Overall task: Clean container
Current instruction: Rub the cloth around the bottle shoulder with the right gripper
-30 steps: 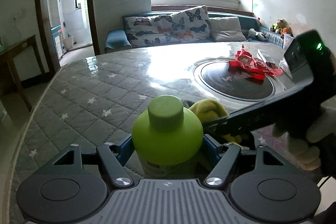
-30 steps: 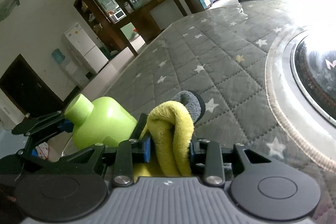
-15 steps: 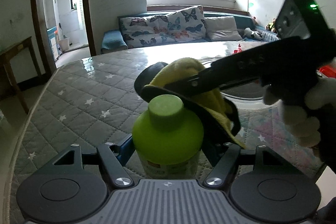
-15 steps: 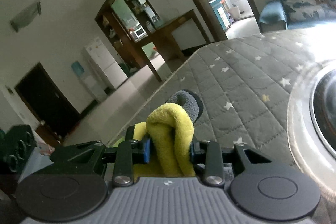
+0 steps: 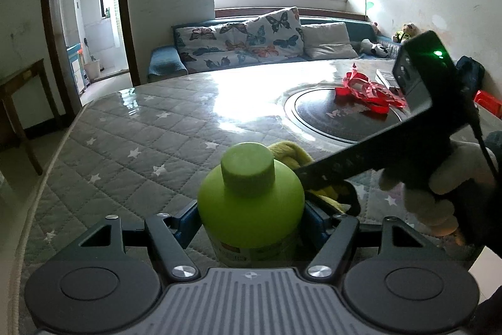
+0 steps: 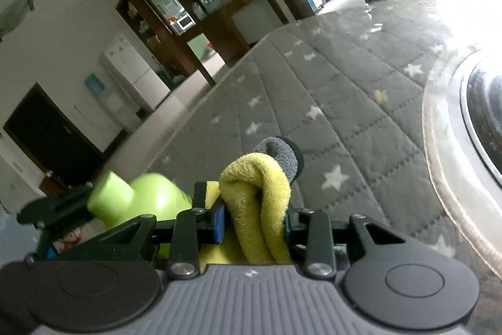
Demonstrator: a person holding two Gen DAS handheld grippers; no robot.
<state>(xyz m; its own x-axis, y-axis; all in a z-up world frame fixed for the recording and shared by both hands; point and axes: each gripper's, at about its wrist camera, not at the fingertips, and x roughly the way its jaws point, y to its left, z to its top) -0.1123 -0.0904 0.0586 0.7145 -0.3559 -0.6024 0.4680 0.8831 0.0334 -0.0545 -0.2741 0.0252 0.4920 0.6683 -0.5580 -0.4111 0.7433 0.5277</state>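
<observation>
Two hand-held grippers are in play, one in each of the person's hands. From the left wrist view, going left to right: one side table stands at 9 o'clock by the doorway, one sofa (image 5: 260, 52) with three cushions sits at 12 o'clock under the window, and one quilted, star-patterned desk (image 5: 131, 140) fills the middle. At 6 o'clock the left hand-held gripper (image 5: 251, 218) pinches one container (image 5: 251, 193), a bottle with a lime-green domed shoulder and one green cap, upright, its blue pads pressed on both sides of the body. Just beside the bottle at 3 o'clock lies one yellow cloth (image 5: 291, 151), touching its shoulder. At 2 o'clock one dark round plate (image 5: 332, 121) set in the desk carries one heap of red ribbon (image 5: 367, 91). At 3 o'clock one gloved hand (image 5: 439, 184) grips the black body of the other tool.

In the right wrist view, the container (image 6: 147, 200) shows at 8 o'clock, blurred, between the left tool's fingers. At 6 o'clock the right hand-held gripper (image 6: 254, 222) is clamped on the folded yellow cloth (image 6: 260, 200), whose one grey edge (image 6: 280, 153) pokes out ahead. The desk runs to 3 o'clock, where the round plate's rim shows
</observation>
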